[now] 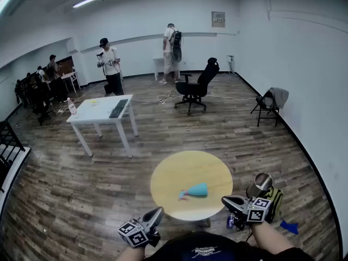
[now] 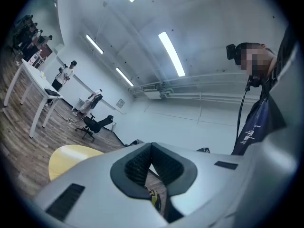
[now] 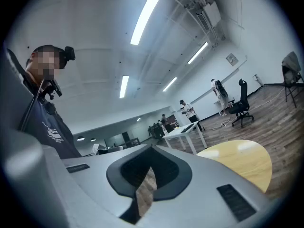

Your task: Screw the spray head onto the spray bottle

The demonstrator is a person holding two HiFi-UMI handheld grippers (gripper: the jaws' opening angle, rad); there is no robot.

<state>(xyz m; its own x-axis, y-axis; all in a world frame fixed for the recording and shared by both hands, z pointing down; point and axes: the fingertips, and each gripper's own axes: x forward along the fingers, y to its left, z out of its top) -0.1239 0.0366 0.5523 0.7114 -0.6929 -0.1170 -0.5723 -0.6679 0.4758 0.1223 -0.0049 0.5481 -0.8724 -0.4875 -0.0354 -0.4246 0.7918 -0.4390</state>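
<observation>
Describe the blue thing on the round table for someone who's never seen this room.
Start at the round yellow table in the foreground, not the white rectangular table further back. A light-blue bottle lies on its side near its centre, tapering leftward. It's the only thing on that top.

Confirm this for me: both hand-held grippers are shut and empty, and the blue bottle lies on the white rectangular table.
One detail is wrong. The blue bottle lies on the round yellow table, not on the white rectangular table; the head view shows this. The left hand-held gripper and right hand-held gripper are indeed shut and empty.
</observation>
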